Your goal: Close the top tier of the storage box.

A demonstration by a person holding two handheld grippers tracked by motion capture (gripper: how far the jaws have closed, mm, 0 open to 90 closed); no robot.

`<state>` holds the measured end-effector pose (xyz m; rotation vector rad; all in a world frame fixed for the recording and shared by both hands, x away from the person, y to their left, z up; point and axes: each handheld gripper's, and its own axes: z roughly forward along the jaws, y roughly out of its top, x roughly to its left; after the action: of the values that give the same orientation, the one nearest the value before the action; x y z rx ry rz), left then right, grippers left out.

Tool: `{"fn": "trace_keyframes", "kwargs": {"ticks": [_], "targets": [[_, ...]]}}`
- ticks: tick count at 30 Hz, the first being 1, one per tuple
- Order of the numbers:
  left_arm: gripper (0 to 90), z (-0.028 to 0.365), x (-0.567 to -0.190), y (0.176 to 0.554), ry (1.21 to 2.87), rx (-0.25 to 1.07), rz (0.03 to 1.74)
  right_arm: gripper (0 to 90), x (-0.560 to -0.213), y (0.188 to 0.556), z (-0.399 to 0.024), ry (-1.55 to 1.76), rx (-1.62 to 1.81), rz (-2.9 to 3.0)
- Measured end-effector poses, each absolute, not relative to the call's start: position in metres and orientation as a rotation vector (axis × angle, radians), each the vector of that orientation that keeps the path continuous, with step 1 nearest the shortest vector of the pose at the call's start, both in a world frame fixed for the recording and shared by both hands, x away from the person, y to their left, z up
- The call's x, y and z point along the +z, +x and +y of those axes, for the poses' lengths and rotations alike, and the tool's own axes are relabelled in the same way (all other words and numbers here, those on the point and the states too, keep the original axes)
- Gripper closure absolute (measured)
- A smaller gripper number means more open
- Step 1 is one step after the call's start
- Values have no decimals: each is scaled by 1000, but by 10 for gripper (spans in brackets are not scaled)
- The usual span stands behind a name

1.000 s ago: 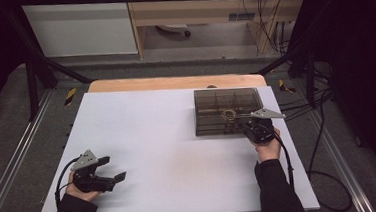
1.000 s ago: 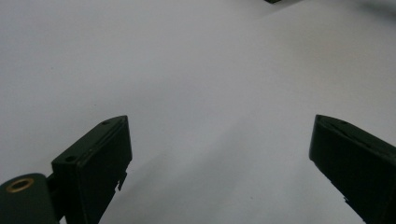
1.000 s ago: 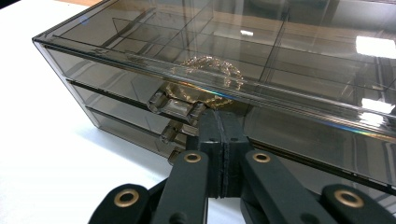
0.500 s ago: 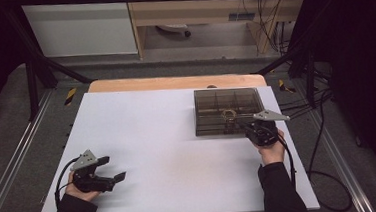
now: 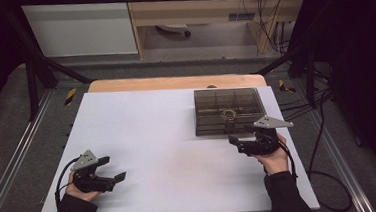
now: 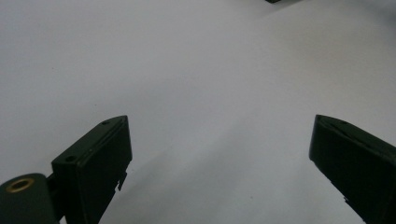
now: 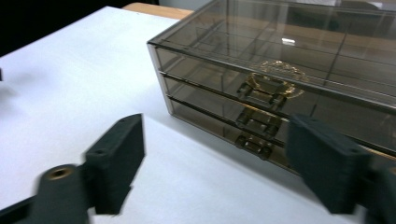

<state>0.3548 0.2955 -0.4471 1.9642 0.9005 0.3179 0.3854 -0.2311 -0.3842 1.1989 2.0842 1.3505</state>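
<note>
Fingers (image 7: 116, 163) parted, just opened, drawer box (image 7: 280, 93) beside

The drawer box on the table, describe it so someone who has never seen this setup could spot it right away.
Look at the white table, toward its far right part. There sits the drawer box, a smoky see-through case, just beyond the right gripper. It has three shallow drawers stacked one above another, each with a gold handle on its front.

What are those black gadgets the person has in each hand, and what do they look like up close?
Each hand holds a black two-jaw tool: the left gripper and right gripper. Their jaws are flat, blocky black pads with small screw holes. A grey three-cornered plate sits on top, and a black cable trails off. The person wears dark sleeves.
</note>
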Motion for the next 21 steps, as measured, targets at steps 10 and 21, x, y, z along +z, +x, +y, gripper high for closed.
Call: {"fn": "trace_keyframes", "kwargs": {"ticks": [10,21], "targets": [[56,295,-447,355,1966,320,901,9,-397,373,-234,1184,1354,2146],[56,295,-447,355,1968,318,901,4,-420,364,-249,1156,1354,2190]]}}
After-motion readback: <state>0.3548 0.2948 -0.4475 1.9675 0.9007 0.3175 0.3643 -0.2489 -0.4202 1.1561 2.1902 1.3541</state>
